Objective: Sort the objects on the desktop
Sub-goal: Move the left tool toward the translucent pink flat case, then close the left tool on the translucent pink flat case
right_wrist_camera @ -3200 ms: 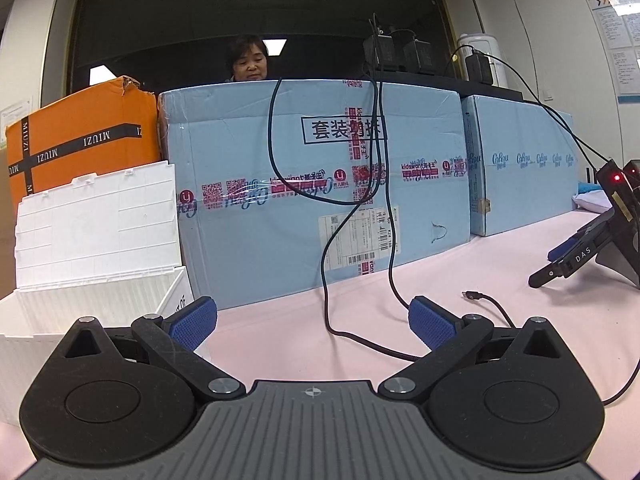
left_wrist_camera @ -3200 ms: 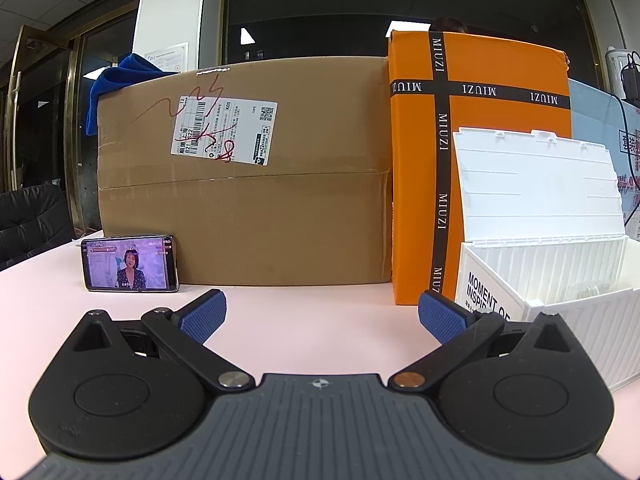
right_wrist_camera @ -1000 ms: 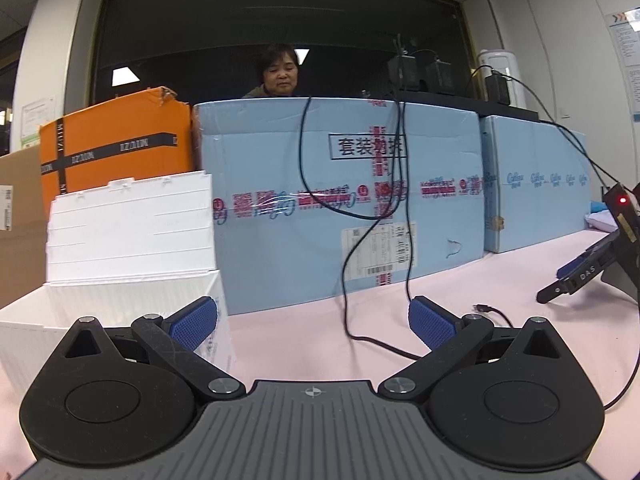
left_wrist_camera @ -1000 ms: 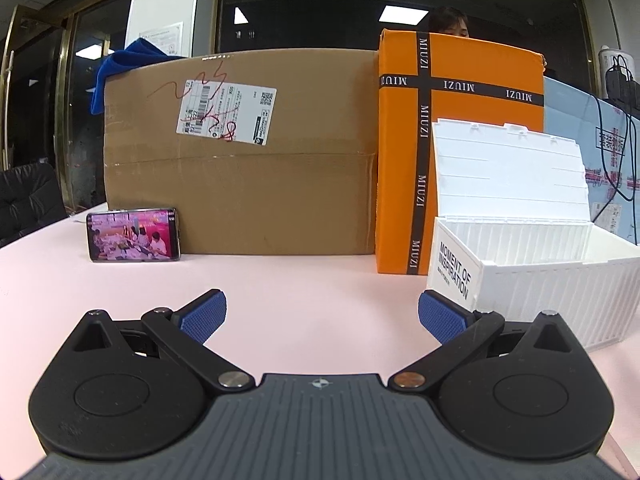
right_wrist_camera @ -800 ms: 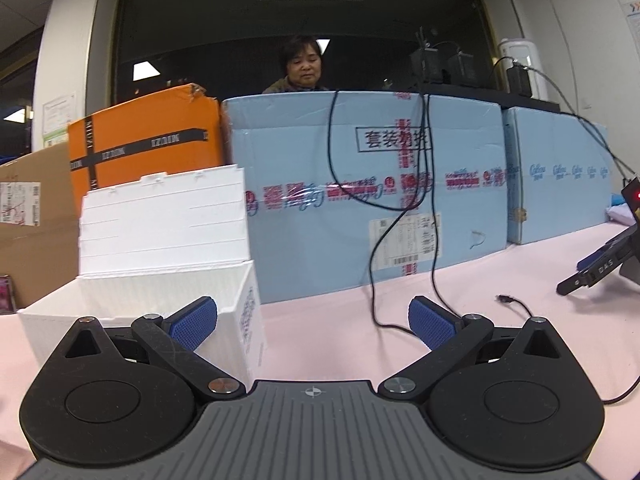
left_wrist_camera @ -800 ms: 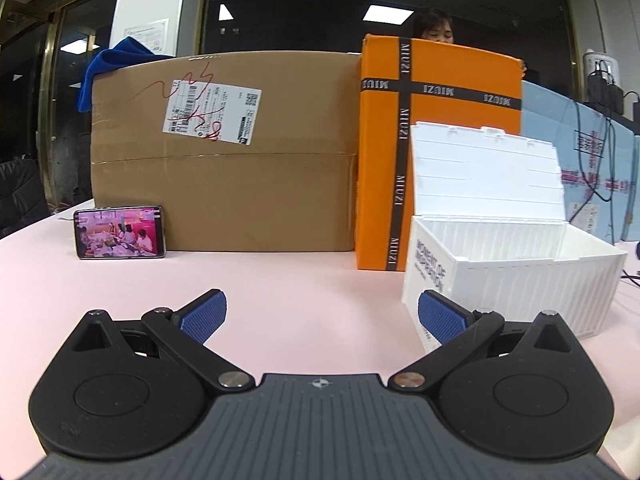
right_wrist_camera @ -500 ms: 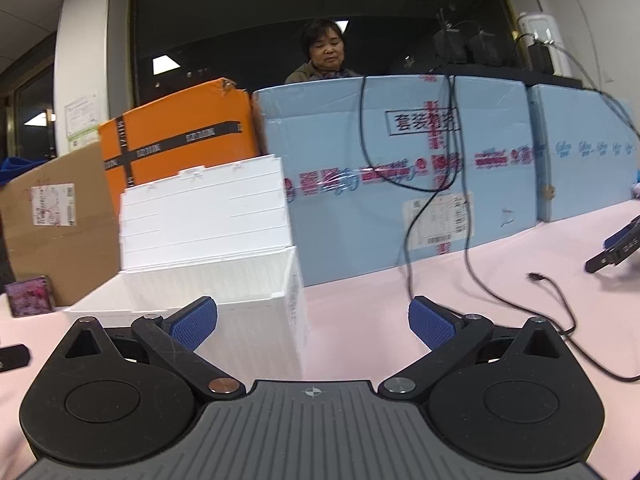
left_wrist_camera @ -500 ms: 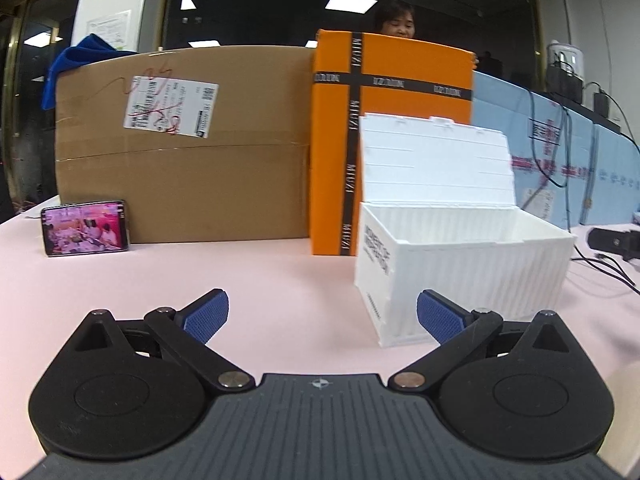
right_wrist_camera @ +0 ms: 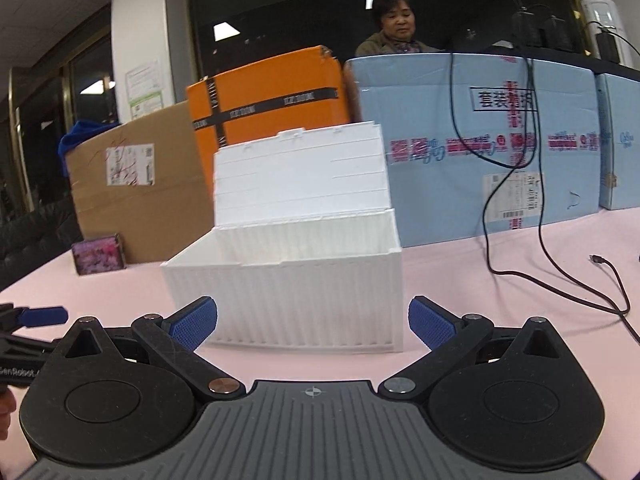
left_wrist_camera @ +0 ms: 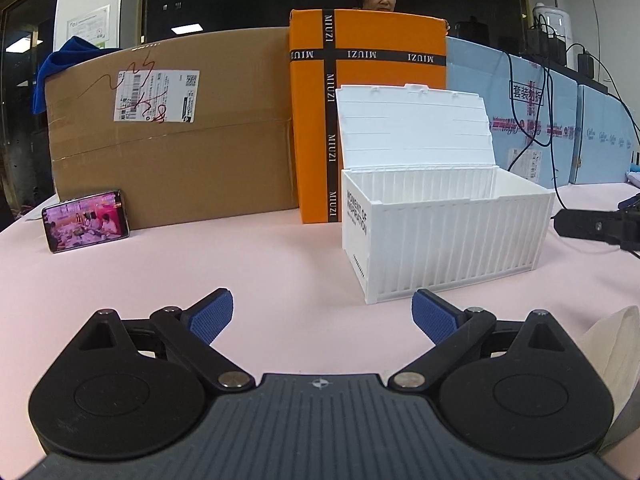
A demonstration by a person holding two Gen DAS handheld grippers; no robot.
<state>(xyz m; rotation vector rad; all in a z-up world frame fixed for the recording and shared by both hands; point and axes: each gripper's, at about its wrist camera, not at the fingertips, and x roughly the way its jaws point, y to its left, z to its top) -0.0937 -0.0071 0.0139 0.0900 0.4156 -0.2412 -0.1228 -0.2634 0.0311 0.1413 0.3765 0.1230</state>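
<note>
A white ribbed storage box (left_wrist_camera: pixel 448 236) stands on the pink table with its lid raised; its inside looks empty from here. The same white box (right_wrist_camera: pixel 304 292) fills the centre of the right wrist view. My left gripper (left_wrist_camera: pixel 322 316) is open and holds nothing, a short way in front of the box and to its left. My right gripper (right_wrist_camera: pixel 312 326) is open and empty too, close in front of the box's long side. At the right edge of the left wrist view lies a pale crumpled thing (left_wrist_camera: pixel 612 344), partly hidden behind the gripper body.
A brown carton (left_wrist_camera: pixel 172 152), an orange MIUZI box (left_wrist_camera: pixel 384 60) and blue cartons (right_wrist_camera: pixel 480 152) line the back of the table. A lit phone (left_wrist_camera: pixel 86 220) leans on the brown carton. Black cables (right_wrist_camera: pixel 560 280) trail at the right. A person (right_wrist_camera: pixel 394 24) sits behind the boxes.
Both grippers have drawn back from the box and swung toward it; it now sits farther off and more central in each view. Both stay open. The other gripper shows at each view's edge.
</note>
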